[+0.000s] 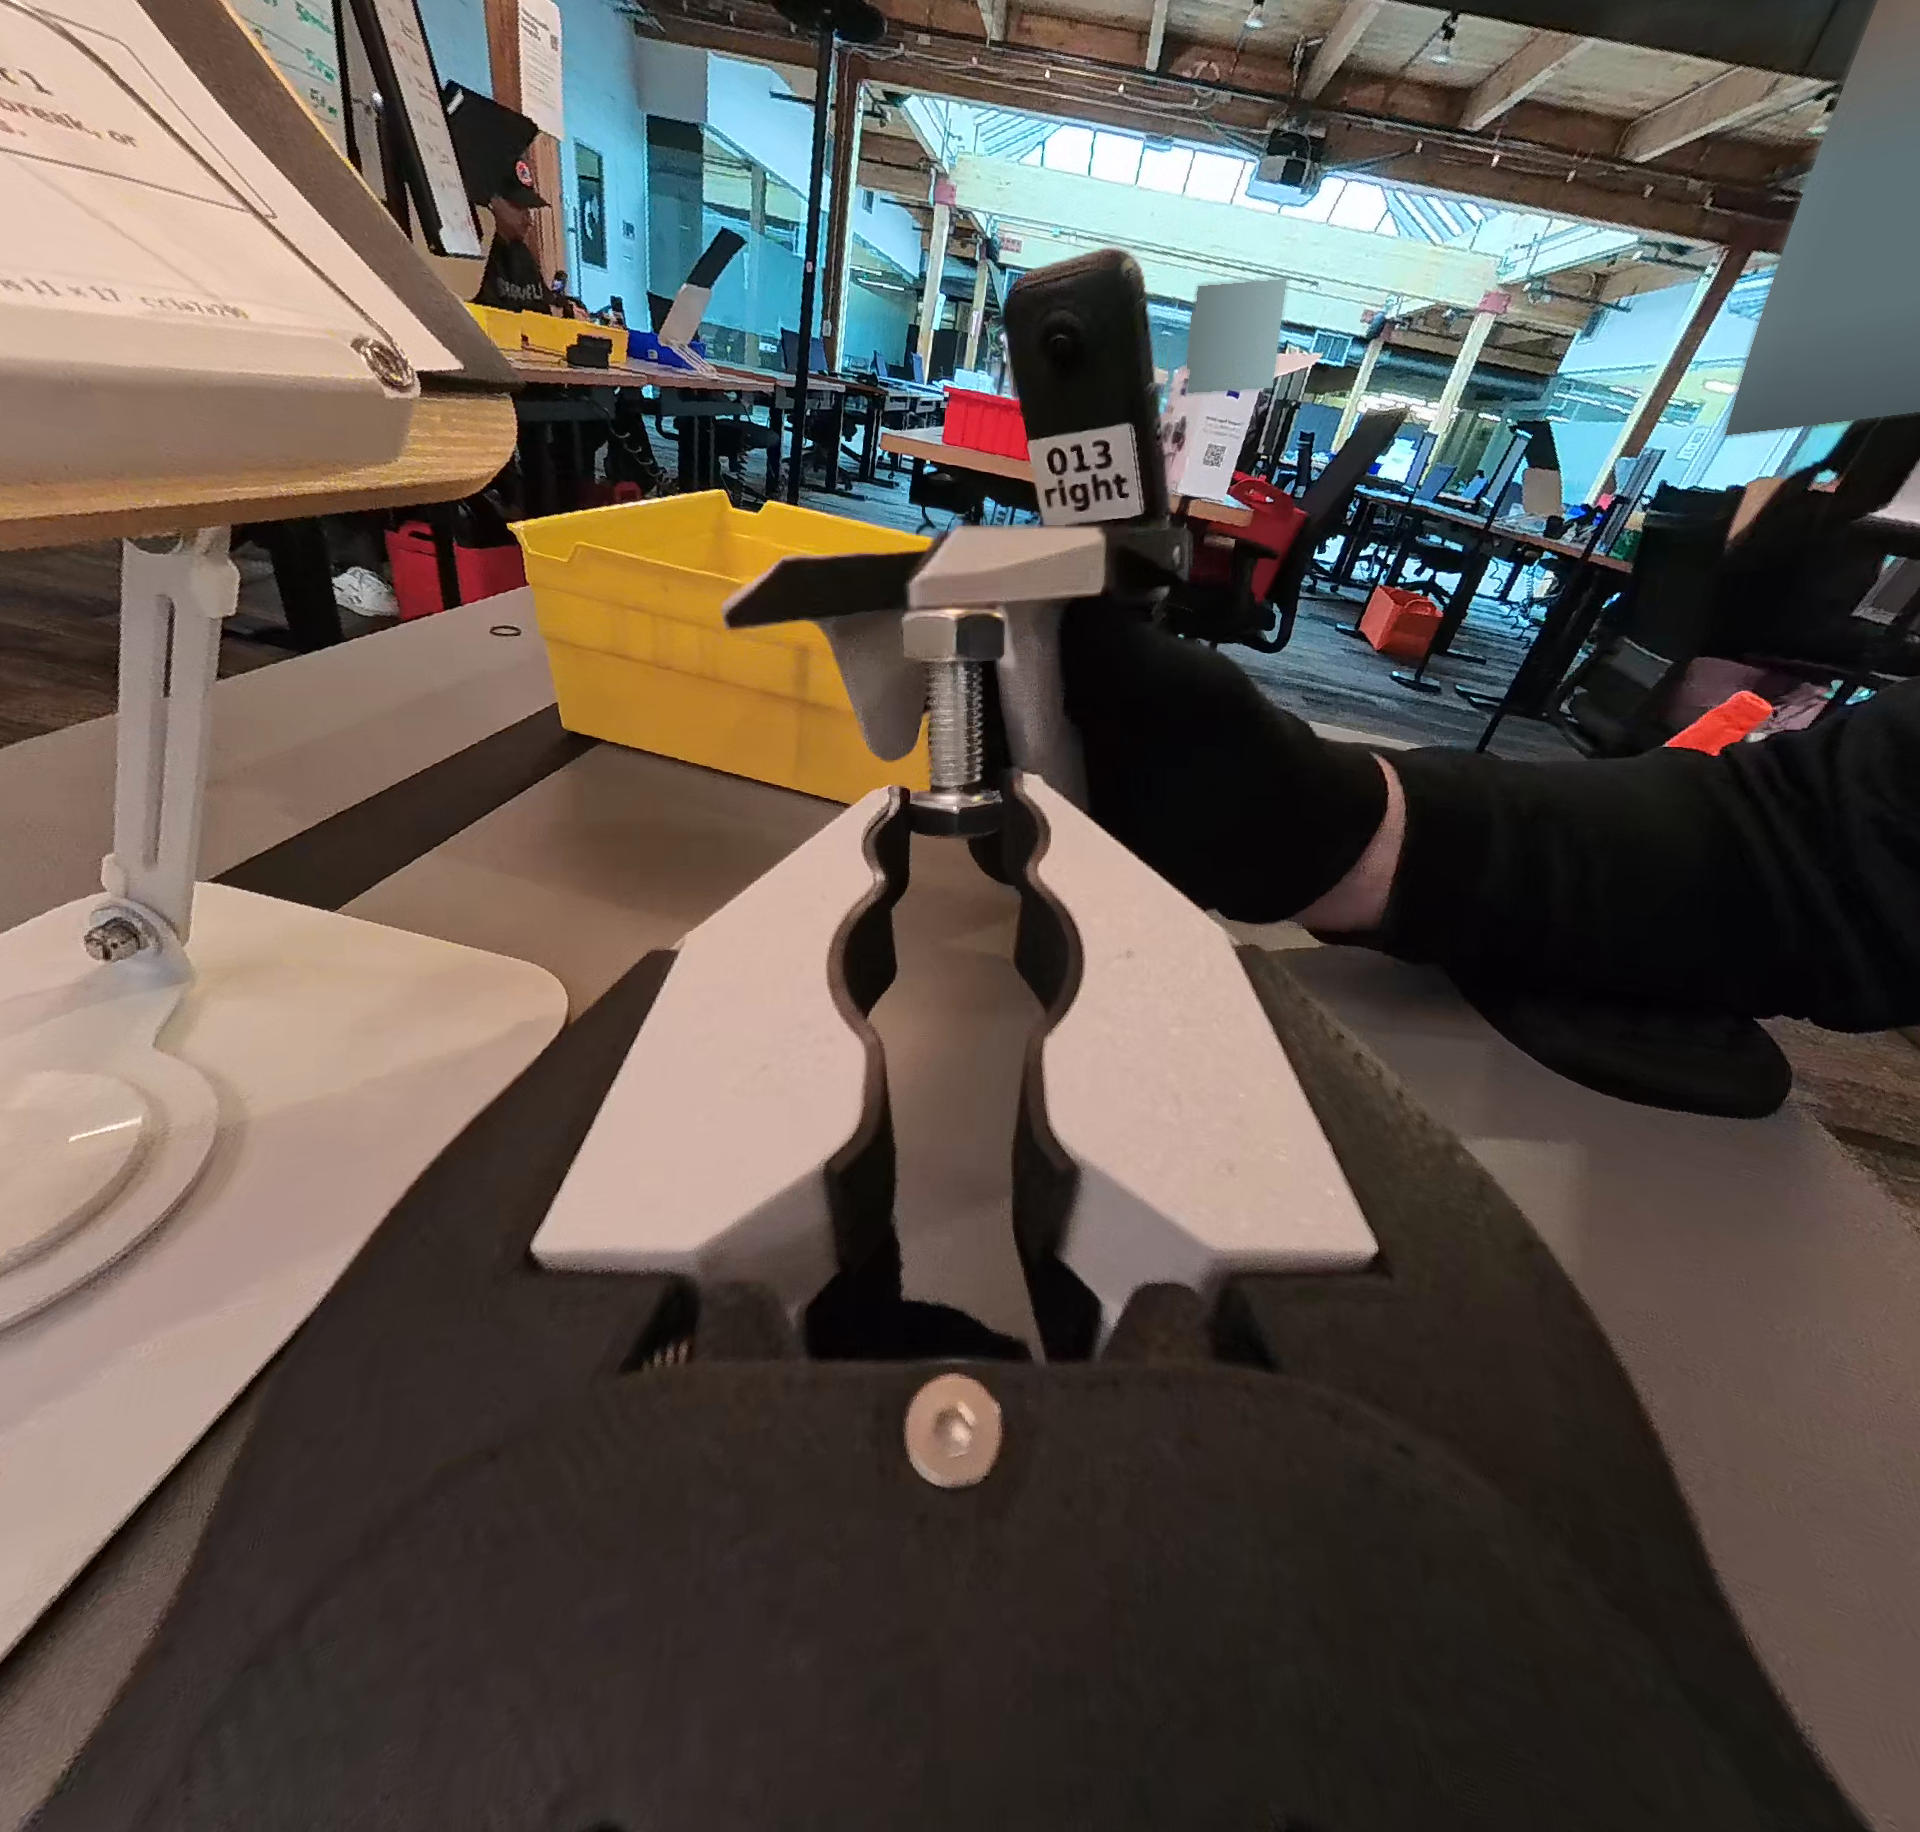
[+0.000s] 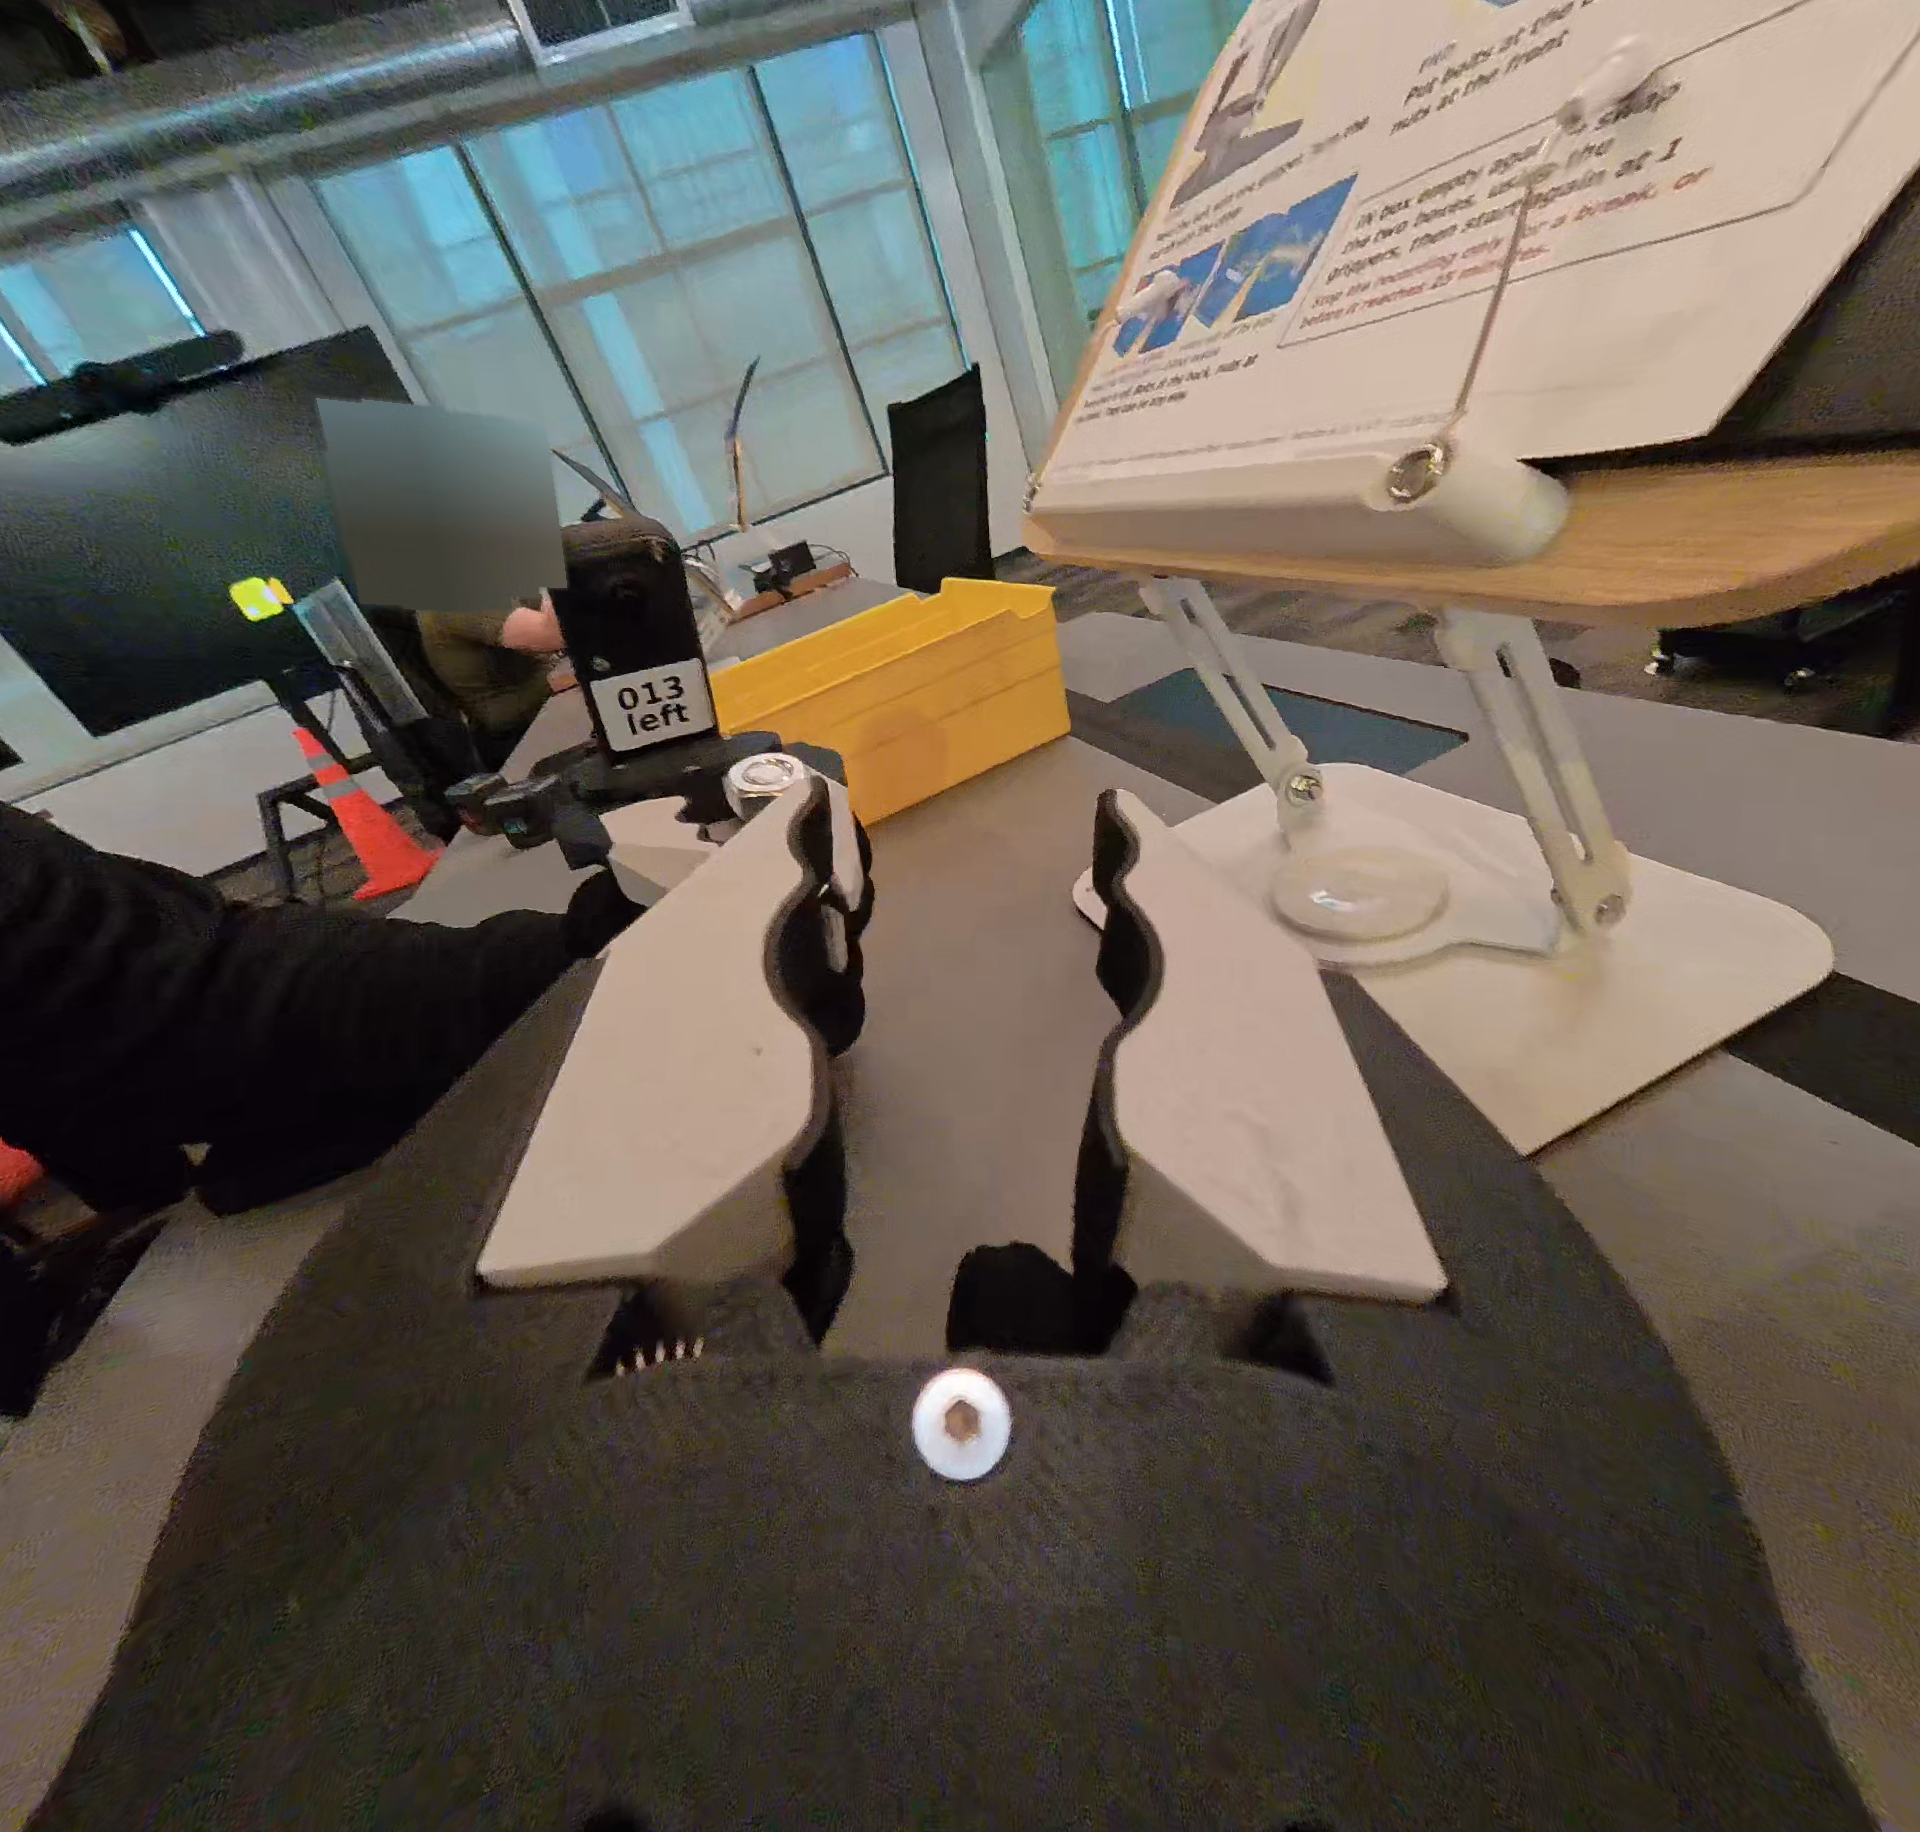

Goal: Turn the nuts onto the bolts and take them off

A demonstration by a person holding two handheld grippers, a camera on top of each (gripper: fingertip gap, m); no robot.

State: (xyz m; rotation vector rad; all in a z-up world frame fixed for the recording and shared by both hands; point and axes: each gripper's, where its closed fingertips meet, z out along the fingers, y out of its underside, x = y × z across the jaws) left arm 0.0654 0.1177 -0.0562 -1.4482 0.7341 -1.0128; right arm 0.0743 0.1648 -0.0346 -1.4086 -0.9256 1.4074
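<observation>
A steel bolt (image 1: 956,712) stands upright above the table with its hex head (image 1: 954,634) on top. A nut (image 1: 952,814) sits at its lower end. My left gripper (image 1: 954,826) is shut on the nut at its fingertips. My right gripper (image 2: 966,826) is open and empty, its jaws wide apart. In the right wrist view the bolt head (image 2: 767,776) peeks out just left of my left finger (image 2: 727,951), outside the jaws. The left gripper (image 2: 707,832) holds it there. In the left wrist view the right gripper (image 1: 873,598) hovers level with the bolt head.
A yellow bin (image 1: 707,639) stands behind the bolt on the grey table (image 1: 468,847); it also shows in the right wrist view (image 2: 914,681). A white document stand (image 1: 208,1055) (image 2: 1507,951) holds an instruction sheet. A black-gloved hand (image 1: 1195,774) holds the right gripper. My hands' fingertips stand some 5 centimetres from each other.
</observation>
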